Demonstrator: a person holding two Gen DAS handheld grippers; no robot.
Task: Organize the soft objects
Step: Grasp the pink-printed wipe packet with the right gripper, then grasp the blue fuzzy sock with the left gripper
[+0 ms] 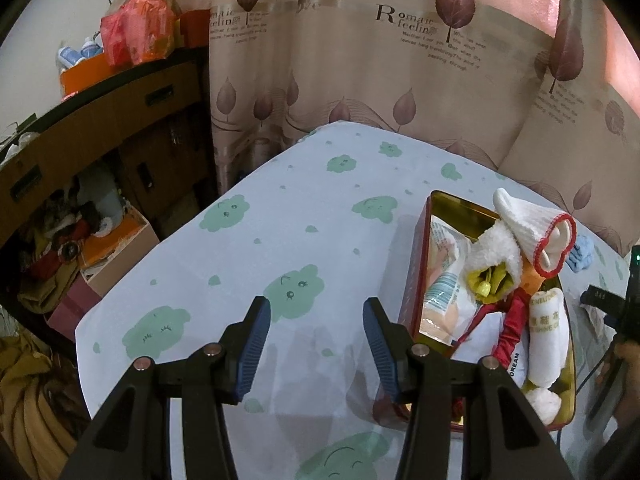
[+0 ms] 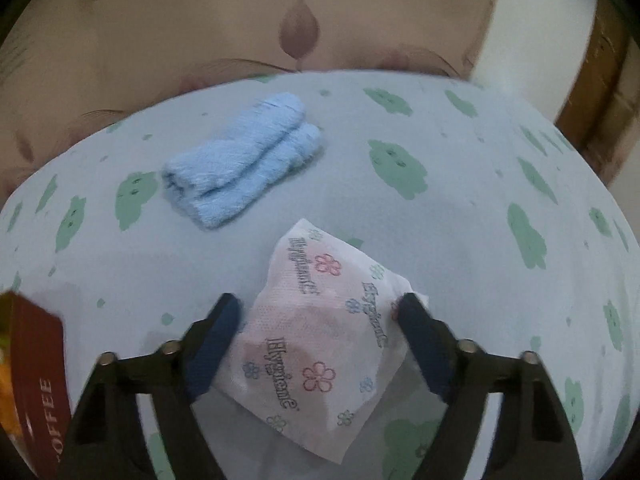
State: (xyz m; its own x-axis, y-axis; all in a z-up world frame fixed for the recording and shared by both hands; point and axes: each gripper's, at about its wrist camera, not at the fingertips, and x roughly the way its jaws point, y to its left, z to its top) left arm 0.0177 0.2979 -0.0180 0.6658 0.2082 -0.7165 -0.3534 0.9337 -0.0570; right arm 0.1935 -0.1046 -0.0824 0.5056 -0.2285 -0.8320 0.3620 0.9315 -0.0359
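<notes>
While we hold both tools angled down toward the bench (image 1: pixel 248 240), which is covered in a pale cloth with green cloud prints, our left gripper (image 1: pixel 317 344) hangs over a bare patch of that cloth with its jaws apart and nothing between them. Just to its right stands the red tin box (image 1: pixel 416 280), open at the top and crowded with soft things: a white sock with a red cuff (image 1: pixel 532 232) sticking up from the far end, a fluffy white piece (image 1: pixel 494 256), a rolled white cloth with print (image 1: pixel 546 340), a red fabric piece (image 1: pixel 514 324) and some packets (image 1: pixel 444 280). In the right wrist view our right gripper (image 2: pixel 320 344) tips steeply toward the bench and straddles a white tissue packet printed with flowers (image 2: pixel 320 344), which lies flat on the cloth. Its jaws are apart; the right one touches the packet's far corner, the left one sits just beside its near edge, and we cannot tell whether either presses in. A folded light blue towel (image 2: pixel 244 160) lies farther off, apart from the packet and near the bench's far edge, in front of the leaf-patterned curtain (image 2: pixel 296 32). The corner of the tin box shows at the left edge of this view.
</notes>
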